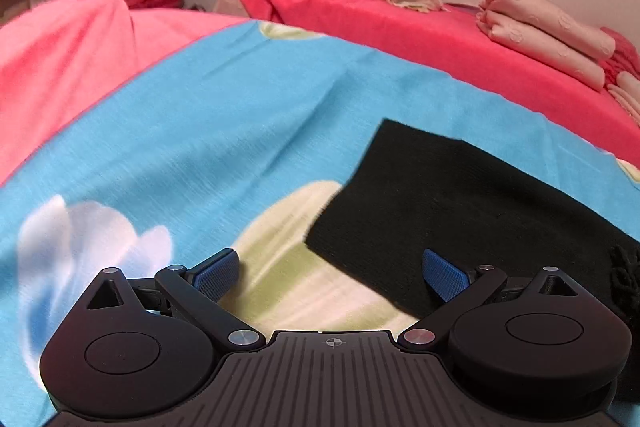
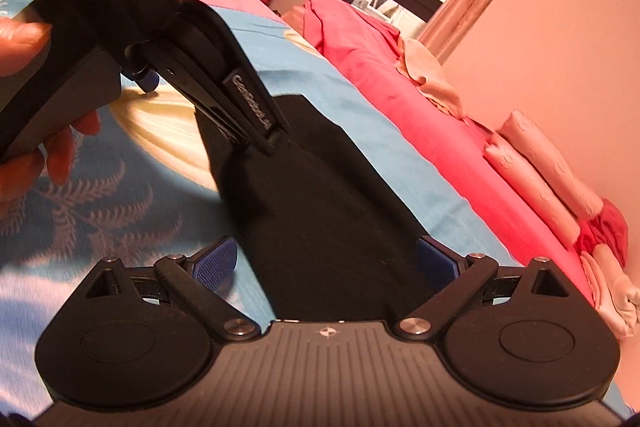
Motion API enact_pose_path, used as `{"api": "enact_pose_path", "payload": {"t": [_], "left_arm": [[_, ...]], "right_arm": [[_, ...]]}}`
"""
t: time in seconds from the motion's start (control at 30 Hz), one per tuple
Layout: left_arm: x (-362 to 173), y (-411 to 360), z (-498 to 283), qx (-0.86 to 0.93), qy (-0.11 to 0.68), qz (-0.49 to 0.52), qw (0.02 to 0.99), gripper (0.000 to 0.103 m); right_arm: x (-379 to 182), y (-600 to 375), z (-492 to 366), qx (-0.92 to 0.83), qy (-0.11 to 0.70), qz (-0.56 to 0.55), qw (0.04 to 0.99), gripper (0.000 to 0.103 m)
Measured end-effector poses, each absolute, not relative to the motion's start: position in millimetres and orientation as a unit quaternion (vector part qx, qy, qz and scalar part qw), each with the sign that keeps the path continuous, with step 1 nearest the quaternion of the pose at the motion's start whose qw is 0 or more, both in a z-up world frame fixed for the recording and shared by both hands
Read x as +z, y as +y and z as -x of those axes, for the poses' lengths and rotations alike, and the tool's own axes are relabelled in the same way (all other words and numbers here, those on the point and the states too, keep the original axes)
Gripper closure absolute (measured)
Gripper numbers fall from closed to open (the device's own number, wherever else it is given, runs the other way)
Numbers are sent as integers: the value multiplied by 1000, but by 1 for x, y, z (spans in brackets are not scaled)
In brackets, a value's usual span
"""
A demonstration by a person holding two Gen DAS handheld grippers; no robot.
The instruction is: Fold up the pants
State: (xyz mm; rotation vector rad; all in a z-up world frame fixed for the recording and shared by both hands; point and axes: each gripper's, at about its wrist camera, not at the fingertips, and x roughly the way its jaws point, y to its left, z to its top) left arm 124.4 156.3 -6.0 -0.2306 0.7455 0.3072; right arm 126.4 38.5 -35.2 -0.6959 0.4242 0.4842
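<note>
Black pants [image 1: 460, 211] lie flat as a narrow, apparently already-folded strip on the blue printed bedsheet [image 1: 200, 131], left gripper [image 1: 332, 275] and right gripper [image 2: 324, 261] both spread wide, holding nothing; further folds likely remain.

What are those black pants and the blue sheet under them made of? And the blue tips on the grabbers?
The pants look like a matte knit, maybe cotton or wool blend: fine ribbing, fuzzy edge. The sheet seems thin printed woven cloth, soft creases, slight sheen. The left gripper pads look like rubber or textured plastic, with a fine grid pattern; so do the right gripper pads.
</note>
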Motion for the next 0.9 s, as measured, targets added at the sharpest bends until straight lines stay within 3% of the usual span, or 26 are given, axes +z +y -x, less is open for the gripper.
{"api": "enact_pose_path", "payload": {"t": [0.7,0.9], "left_arm": [[-2,187,-120,206,355,120,904,0],[0,196,-115,225,348,125,902,0]], "right_arm": [[-56,90,-156,240,205,328,891,8],[-55,92,-170,235,219,310,895,19]]}}
